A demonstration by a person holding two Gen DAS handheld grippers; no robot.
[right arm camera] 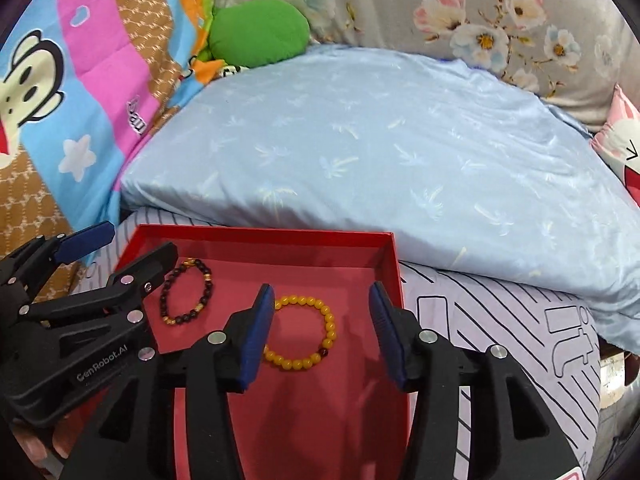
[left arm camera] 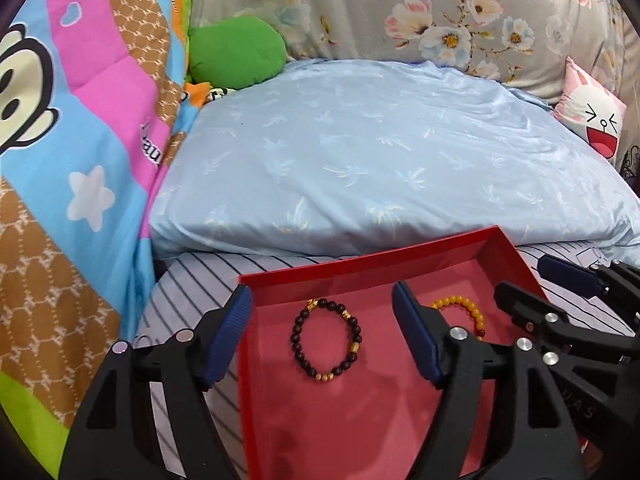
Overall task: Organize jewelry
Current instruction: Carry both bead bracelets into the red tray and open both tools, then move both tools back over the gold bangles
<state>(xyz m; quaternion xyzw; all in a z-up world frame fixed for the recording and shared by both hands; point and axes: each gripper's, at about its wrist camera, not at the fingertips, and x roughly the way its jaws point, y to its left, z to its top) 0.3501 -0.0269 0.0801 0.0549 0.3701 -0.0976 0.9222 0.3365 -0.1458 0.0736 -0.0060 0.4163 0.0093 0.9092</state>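
Note:
A red box (left arm camera: 360, 266) (right arm camera: 260, 236) with a pink lining lies on the striped sheet. Inside lie a dark bead bracelet with gold beads (left arm camera: 327, 340) (right arm camera: 186, 293) on the left and a yellow bead bracelet (left arm camera: 466, 310) (right arm camera: 308, 334) on the right. My left gripper (left arm camera: 322, 338) is open and empty, with the dark bracelet between its fingers. My right gripper (right arm camera: 322, 330) is open and empty, with the yellow bracelet between its fingers. The right gripper also shows in the left wrist view (left arm camera: 536, 284), and the left gripper shows in the right wrist view (right arm camera: 124, 246).
A large light blue pillow (left arm camera: 372, 160) (right arm camera: 380, 140) lies just behind the box. A colourful cartoon quilt (left arm camera: 80, 140) rises on the left, with a green cushion (left arm camera: 236, 50) behind. A pink rabbit cushion (left arm camera: 592, 114) sits at the right, against a floral cover (left arm camera: 440, 12).

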